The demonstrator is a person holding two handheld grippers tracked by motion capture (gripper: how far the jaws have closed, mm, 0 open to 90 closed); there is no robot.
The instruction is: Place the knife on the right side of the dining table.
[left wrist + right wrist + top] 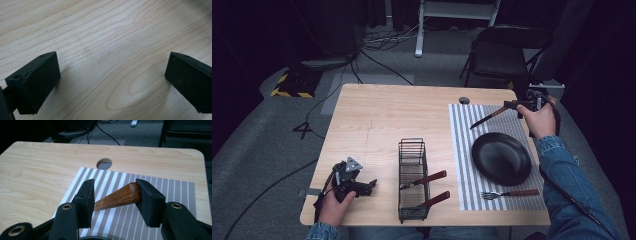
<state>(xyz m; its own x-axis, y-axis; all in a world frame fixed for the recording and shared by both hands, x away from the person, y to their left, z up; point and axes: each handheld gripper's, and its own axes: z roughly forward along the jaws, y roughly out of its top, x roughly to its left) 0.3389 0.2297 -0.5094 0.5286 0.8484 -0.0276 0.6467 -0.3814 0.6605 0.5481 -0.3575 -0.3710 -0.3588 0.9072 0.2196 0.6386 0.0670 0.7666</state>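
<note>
Your right gripper (518, 106) sits at the far right of the striped placemat (462, 150), above the black plate (501, 158). Its fingers (86, 201) are parted around the wooden handle of the knife (120, 196), so the grip looks released; the blade points left, apparently to lie beside the plate like the fork (509, 193). Your left gripper (357, 187) rests on the bench (377, 115), fingers spread and empty, clear of the wire caddy (413, 180), which holds two more handles.

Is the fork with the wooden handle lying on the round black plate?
No, the fork with the wooden handle lies on the striped placemat, beside the round black plate on the person's side.
</note>
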